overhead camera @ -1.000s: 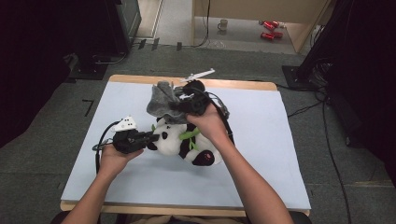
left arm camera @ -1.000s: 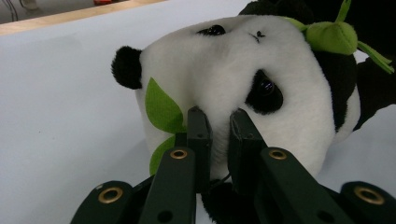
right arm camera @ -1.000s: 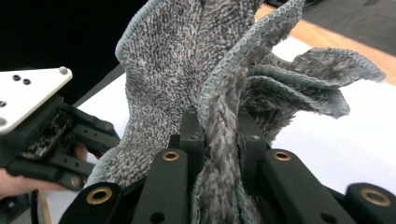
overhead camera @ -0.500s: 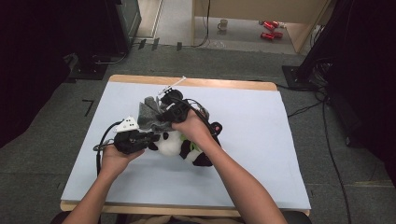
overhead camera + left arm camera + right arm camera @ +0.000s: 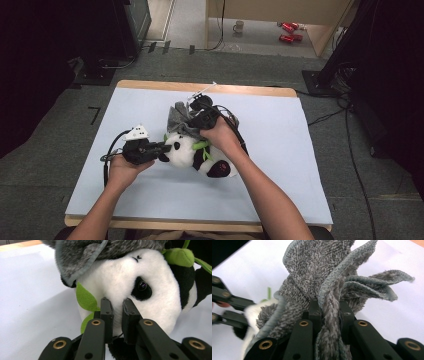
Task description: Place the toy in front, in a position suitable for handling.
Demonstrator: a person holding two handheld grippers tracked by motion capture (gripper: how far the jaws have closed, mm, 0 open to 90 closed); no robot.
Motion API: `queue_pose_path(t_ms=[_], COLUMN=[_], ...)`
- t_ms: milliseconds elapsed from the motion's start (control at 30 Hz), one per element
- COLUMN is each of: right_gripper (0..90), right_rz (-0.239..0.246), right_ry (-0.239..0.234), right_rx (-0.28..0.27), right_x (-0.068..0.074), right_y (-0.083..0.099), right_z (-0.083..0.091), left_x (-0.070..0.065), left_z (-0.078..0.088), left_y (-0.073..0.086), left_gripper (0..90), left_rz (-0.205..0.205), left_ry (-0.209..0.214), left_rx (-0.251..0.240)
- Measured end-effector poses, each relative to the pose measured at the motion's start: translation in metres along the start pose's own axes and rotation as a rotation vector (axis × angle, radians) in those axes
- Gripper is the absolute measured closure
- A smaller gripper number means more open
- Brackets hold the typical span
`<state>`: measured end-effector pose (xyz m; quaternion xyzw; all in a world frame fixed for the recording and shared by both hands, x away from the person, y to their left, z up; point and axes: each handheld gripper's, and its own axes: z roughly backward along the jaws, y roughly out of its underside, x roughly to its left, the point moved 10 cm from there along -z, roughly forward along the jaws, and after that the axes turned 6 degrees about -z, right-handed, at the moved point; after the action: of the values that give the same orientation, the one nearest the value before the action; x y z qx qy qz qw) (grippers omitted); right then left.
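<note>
A black-and-white panda plush (image 5: 192,152) with green leaves lies at the middle of the white table (image 5: 280,150). A grey terry cloth (image 5: 179,117) drapes over its head. My left gripper (image 5: 161,148) comes in from the left and is shut on the panda's head (image 5: 150,272); its jaws (image 5: 117,303) pinch fur below the eye, under the cloth's edge (image 5: 100,250). My right gripper (image 5: 190,121) reaches from behind the panda and is shut on a bunched fold of the cloth (image 5: 322,265), which rises between its jaws (image 5: 329,306). The left gripper's arms (image 5: 227,302) show beside the panda's white fur (image 5: 254,311).
The table's wooden far edge (image 5: 250,89) lies just behind the cloth. On the floor beyond stand a mug (image 5: 240,25) and red cans (image 5: 287,30). Dark equipment stands flank the table at both sides. Cables trail from both grippers.
My right gripper swung left with the grey cloth, then came down so the cloth lies on the panda's head. The left gripper and the panda have stayed put.
</note>
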<state>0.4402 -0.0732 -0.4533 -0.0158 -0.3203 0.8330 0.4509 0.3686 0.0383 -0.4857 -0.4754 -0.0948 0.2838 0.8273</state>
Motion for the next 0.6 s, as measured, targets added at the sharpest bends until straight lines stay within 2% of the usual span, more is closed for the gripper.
queue_pose_path(t_ms=[233,333,500,600], right_gripper=[78.8,78.9,78.9,78.9], right_rz=[-0.017,-0.040,-0.019,-0.001], right_ry=[0.064,0.072,0.052,0.030], right_rx=[0.023,0.004,-0.065,-0.084], right_x=[-0.025,-0.032,-0.020,-0.003], right_y=[0.007,0.003,-0.018,-0.029], right_z=[0.004,0.012,0.032,0.039], left_x=[0.000,0.000,0.002,0.002], left_z=[0.001,0.001,0.001,0.001], left_y=[-0.001,-0.002,-0.001,-0.002], left_gripper=[81.9,82.0,81.9,81.9], left_rz=[0.000,0.000,0.013,0.013], left_ry=[0.003,0.000,0.002,0.001], left_rx=[-0.008,-0.012,-0.009,-0.007])
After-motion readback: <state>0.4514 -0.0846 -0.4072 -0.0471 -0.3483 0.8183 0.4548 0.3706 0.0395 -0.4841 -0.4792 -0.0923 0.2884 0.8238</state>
